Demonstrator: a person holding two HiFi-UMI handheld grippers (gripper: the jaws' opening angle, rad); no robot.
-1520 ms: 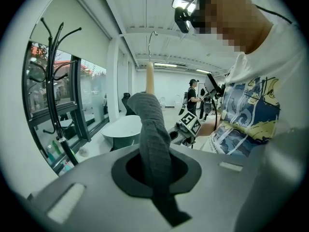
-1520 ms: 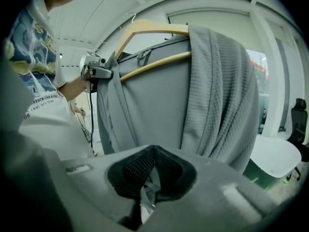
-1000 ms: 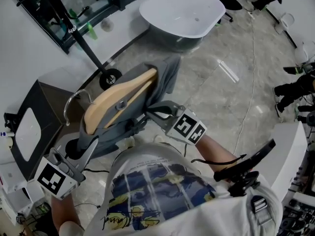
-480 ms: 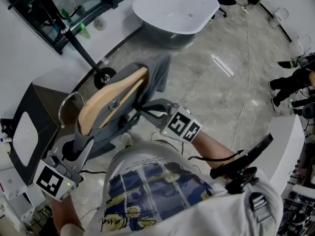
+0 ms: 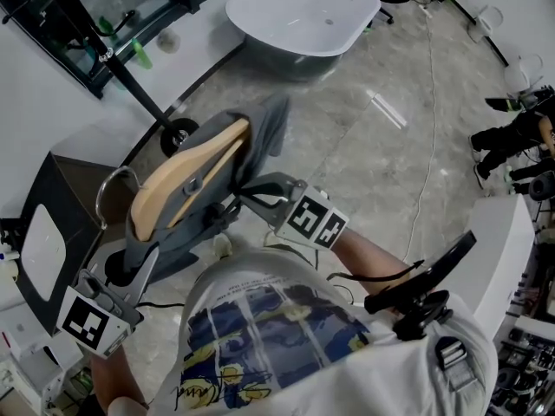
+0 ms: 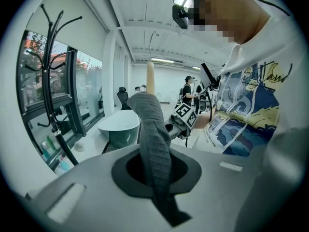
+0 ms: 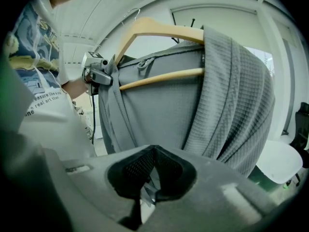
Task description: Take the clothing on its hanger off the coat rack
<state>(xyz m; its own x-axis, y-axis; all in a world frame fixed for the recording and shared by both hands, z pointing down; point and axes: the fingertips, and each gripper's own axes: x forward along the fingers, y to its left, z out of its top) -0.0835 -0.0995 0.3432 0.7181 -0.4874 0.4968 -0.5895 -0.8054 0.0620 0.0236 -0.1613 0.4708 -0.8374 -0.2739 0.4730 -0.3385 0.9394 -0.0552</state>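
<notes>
A wooden hanger carries a grey garment and hangs in the air between my two grippers, its metal hook free of the black coat rack. My left gripper is shut on a strip of the grey garment at the lower left. My right gripper is shut on a thin fold of the garment under the hanger. In the left gripper view the coat rack stands apart at the left.
A white bathtub sits on the marble floor beyond the rack's wheeled base. A dark box stands at the left, a white counter at the right. A cable runs across the floor. A person's feet show at the far right.
The hanger with its garment and both grippers have drifted a little to the left in the head view. Both grips look the same.
</notes>
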